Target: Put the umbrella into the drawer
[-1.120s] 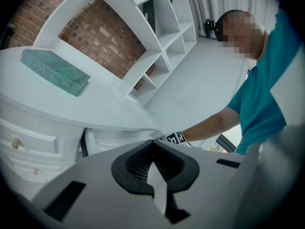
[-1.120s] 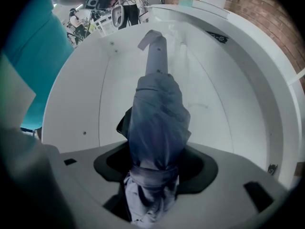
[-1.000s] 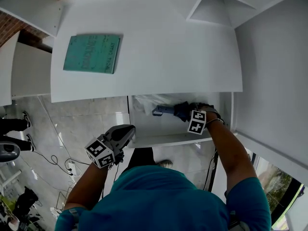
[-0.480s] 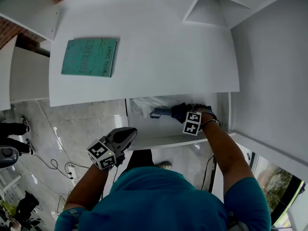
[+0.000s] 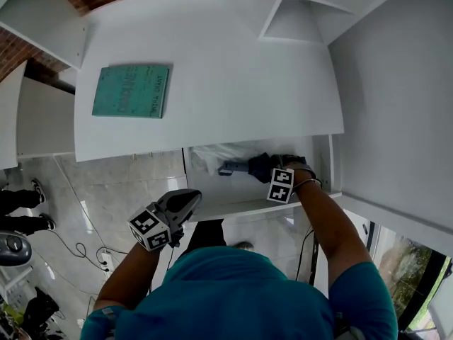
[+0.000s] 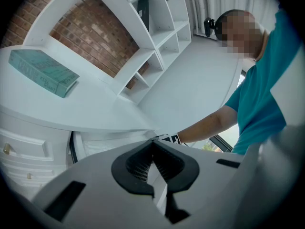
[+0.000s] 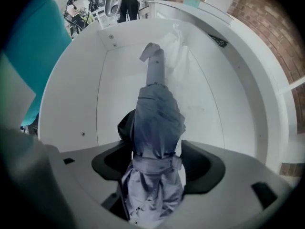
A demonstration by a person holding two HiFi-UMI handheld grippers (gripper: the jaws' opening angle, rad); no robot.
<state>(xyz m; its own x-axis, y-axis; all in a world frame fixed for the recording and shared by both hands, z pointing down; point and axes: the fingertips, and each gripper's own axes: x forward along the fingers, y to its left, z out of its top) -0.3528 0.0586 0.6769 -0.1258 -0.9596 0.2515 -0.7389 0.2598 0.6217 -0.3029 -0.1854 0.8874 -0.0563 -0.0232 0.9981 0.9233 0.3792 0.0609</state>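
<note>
The folded grey-blue umbrella [image 5: 244, 166] lies in the open white drawer [image 5: 248, 205] under the desk top, its handle end pointing left. My right gripper [image 5: 271, 164] points straight down into the drawer over the umbrella's bundled end. In the right gripper view the umbrella [image 7: 157, 113] sits between the jaws of my right gripper [image 7: 157, 163], which are opening and stand wide beside the strap. My left gripper [image 5: 192, 198] hovers in front of the drawer's left corner. Seen in its own view, the left gripper [image 6: 152, 161] is shut and holds nothing.
A teal book [image 5: 131, 91] lies on the white desk top [image 5: 226, 62] to the left. A crumpled white sheet [image 7: 178, 46] lies at the drawer's far end. White shelves [image 6: 157, 18] rise behind the desk before a brick wall. Tiled floor with cables lies below.
The head view has shifted slightly. Both grippers keep nearly the same places, the right one still over the umbrella in the drawer.
</note>
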